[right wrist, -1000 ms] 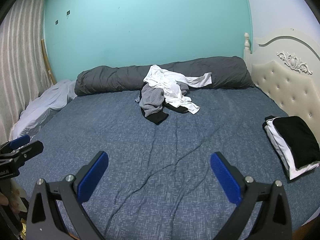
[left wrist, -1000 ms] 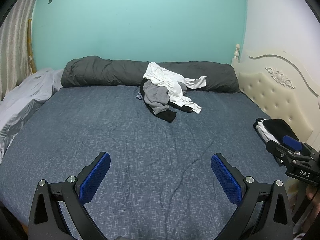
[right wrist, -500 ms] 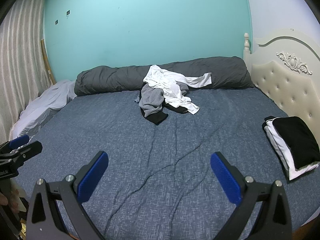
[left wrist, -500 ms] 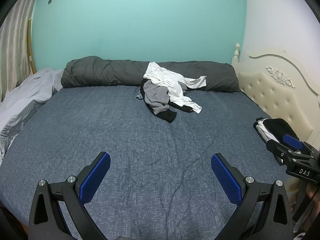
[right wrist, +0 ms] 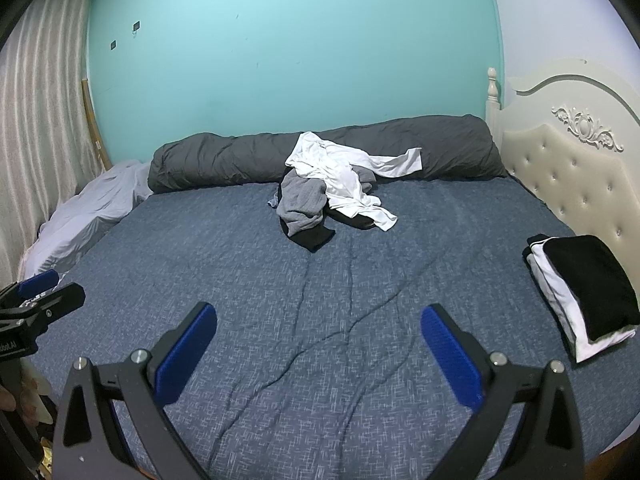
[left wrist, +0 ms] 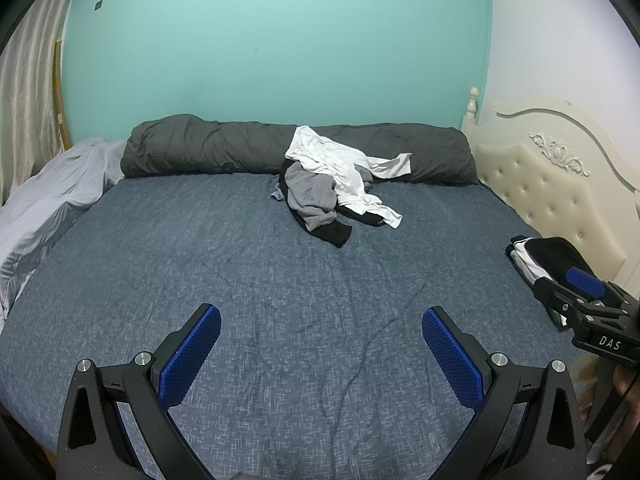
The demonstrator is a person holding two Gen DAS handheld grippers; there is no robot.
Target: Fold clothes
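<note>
Both grippers, left gripper (left wrist: pixel 320 344) and right gripper (right wrist: pixel 318 342), hung wide apart and empty at bottom centre. Unfolded clothes pile (right wrist: pixel 328 192) lay upper centre against the grey duvet (right wrist: pixel 224 160); one folded stack (right wrist: pixel 584 292) sat done, right edge, so most remained.

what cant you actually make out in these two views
- How many garments are in the tangled pile: both views, the layers cover each other.
- Folded stack: left wrist view, the right gripper covers its near end.
- Wall marks: too small in both views.
- Left gripper: right wrist view, cut by the frame edge.
</note>
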